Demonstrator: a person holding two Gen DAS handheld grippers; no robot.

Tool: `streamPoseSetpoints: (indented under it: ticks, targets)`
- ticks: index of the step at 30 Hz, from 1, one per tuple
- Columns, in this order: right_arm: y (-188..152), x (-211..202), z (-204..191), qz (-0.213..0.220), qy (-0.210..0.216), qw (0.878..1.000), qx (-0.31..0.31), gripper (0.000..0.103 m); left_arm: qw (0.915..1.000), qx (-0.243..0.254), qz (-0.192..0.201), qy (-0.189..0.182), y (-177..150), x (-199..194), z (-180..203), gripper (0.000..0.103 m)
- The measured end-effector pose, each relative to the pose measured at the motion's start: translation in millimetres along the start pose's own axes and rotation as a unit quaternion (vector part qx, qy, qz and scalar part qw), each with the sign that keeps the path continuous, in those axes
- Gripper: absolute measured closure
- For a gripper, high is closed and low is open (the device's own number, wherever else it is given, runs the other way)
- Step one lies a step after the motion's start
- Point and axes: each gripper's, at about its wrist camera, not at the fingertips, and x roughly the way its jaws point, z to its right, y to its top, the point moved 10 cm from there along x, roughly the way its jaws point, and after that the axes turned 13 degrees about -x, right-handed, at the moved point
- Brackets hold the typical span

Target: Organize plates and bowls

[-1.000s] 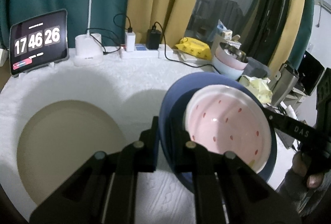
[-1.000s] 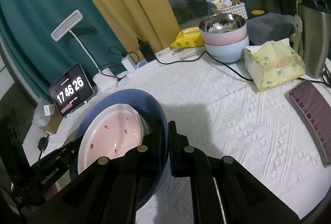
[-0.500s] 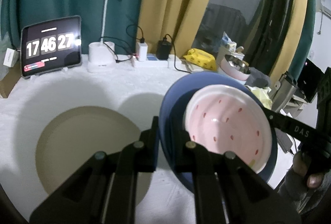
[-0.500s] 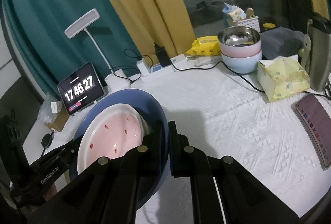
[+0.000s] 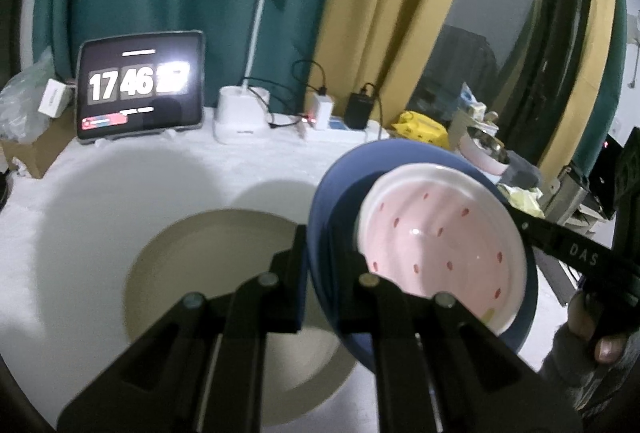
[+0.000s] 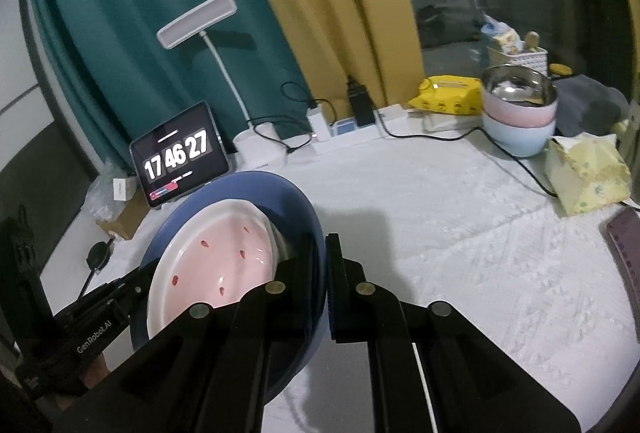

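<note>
White textured cloth covers the table (image 6: 460, 233), with curtains and a clock tablet (image 6: 180, 157) behind. Both grippers pinch opposite rims of the blue plate (image 5: 332, 201), held tilted above the cloth with the pink plate (image 5: 440, 241) lying inside it: the left gripper (image 5: 320, 265) at lower centre of its view, the right gripper (image 6: 322, 273) likewise. Bowls (image 6: 520, 113) already sit stacked at upper right. Left to do, I judge: lowering this pair onto the beige plate (image 5: 192, 273) at lower left.

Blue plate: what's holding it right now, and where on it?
Both claws pinch the blue plate at opposite rim edges: left claw, right claw. The pink plate rides inside it.
</note>
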Motion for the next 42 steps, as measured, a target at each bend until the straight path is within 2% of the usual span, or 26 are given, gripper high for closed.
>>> streamPoseSetpoints:
  ticks: [17,25,32,42]
  targets:
    - [11.2,50.5,-61.2,-0.019,0.041,0.998,-0.036,0.096,0.9985,-0.031,0.018,0.043,19.0,-6.5,-71.0,0.096]
    - [10.4,78.5,-81.2,-0.037,0.053,0.997,-0.042,0.096,0.9971,-0.047,0.01,0.059,23.5,2.2,-101.9,0.096]
    - [6.3,98.1,-85.4,-0.054,0.055,0.996,-0.039,0.096,0.9967,-0.052,0.002,0.063,23.1,11.3,-116.0,0.095]
    - [2.4,114.3,-78.5,-0.071,0.045,0.996,-0.032,0.093,0.9979,-0.036,0.005,0.054,30.1,17.1,-110.0,0.09]
